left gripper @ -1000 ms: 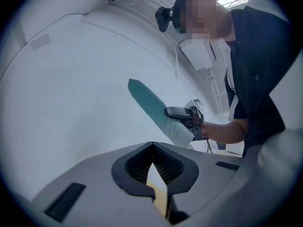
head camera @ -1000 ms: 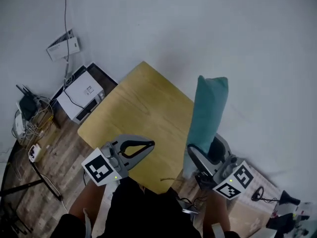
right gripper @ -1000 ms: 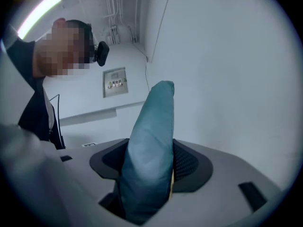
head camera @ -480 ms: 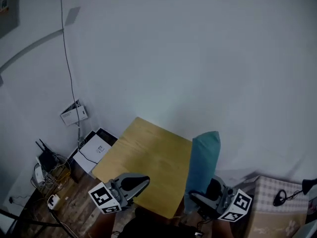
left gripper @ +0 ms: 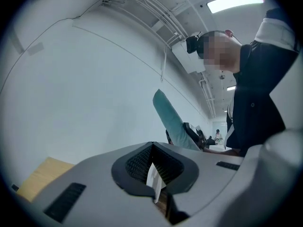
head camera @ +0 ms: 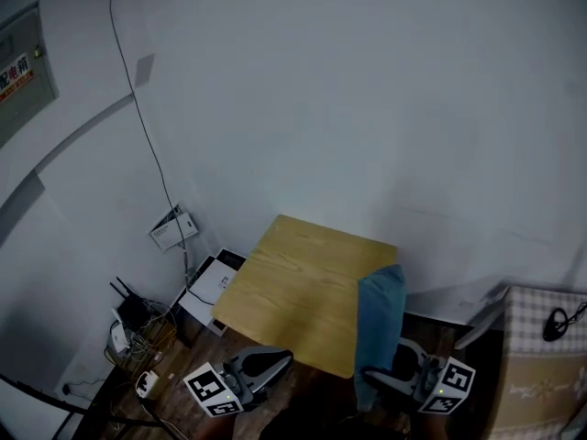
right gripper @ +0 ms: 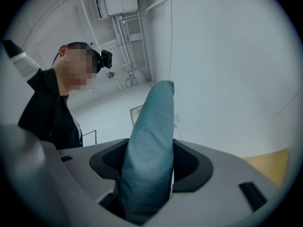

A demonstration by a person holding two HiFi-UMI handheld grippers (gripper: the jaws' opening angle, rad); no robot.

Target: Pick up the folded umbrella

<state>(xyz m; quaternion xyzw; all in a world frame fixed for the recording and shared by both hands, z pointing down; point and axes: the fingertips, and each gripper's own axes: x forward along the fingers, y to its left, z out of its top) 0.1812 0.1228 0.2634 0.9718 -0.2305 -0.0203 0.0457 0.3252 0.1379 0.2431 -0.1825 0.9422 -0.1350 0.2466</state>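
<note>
Folded umbrella point(head camera: 380, 328) is standing upright off the table point(head camera: 303, 287), the right gripper point(head camera: 390, 374) clamping its lower end, so the pick-up is looking as good as done. The left gripper point(head camera: 271, 363) is idling with jaws pressed together. The next move is probably calling only for a steady hold.

The worktop point(head camera: 293, 282) stands against the far wall point(head camera: 367, 108). At its near right corner the folded umbrella point(head camera: 379, 319) rises from the right claw point(head camera: 396, 374). The left claw point(head camera: 266, 363) hangs off its near left edge. A box point(head camera: 209, 287) lies on the floor point(head camera: 183, 365), left of the worktop
</note>
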